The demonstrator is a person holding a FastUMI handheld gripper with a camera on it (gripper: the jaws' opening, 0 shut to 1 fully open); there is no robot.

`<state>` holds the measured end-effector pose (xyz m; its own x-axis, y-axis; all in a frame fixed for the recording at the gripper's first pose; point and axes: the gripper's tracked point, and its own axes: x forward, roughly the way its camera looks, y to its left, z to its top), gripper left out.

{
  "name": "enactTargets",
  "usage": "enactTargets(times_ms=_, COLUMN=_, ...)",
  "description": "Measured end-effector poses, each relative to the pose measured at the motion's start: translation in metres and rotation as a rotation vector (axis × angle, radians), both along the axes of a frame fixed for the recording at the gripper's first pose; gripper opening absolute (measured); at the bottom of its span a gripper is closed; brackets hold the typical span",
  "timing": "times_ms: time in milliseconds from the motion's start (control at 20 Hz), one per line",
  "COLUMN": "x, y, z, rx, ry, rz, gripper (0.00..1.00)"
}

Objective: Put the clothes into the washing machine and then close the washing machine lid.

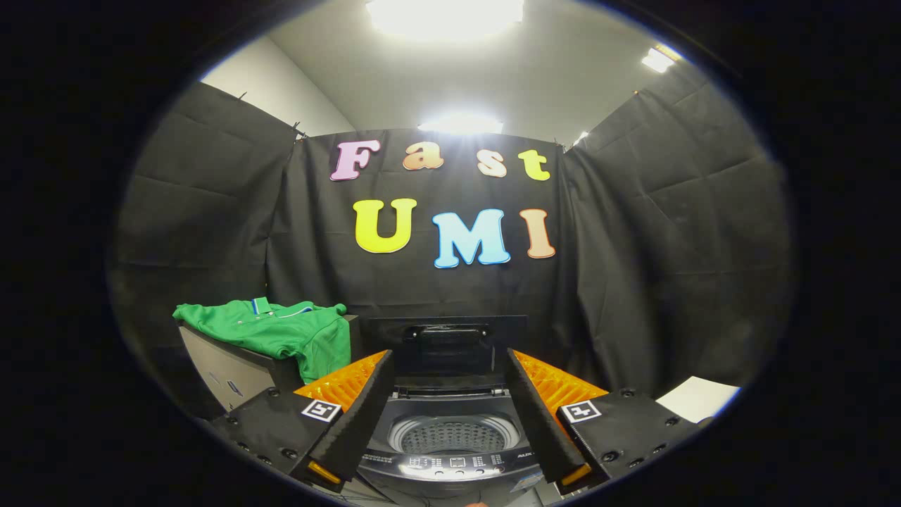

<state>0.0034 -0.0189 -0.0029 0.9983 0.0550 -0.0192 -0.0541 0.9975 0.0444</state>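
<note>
Gripper [450,366] open, clothes [278,331] ahead-left

Recording booth, cloth walls [669,232], prob. lab

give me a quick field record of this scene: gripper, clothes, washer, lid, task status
gripper: gripper open, fingers spread, nothing between them
clothes: green garment lying on a grey cabinet, beyond the left finger
washer: washing machine just ahead of the fingers, drum looks empty
lid: lid raised, standing upright behind the drum
task status: garment not yet picked up
</note>
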Motion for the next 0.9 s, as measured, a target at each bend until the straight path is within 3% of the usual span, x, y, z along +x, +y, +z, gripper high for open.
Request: enactTargets(times_ms=900, x=0.068, y=0.128, z=0.068, rx=0.018, ry=0.058, rz=0.236, gripper=0.97)
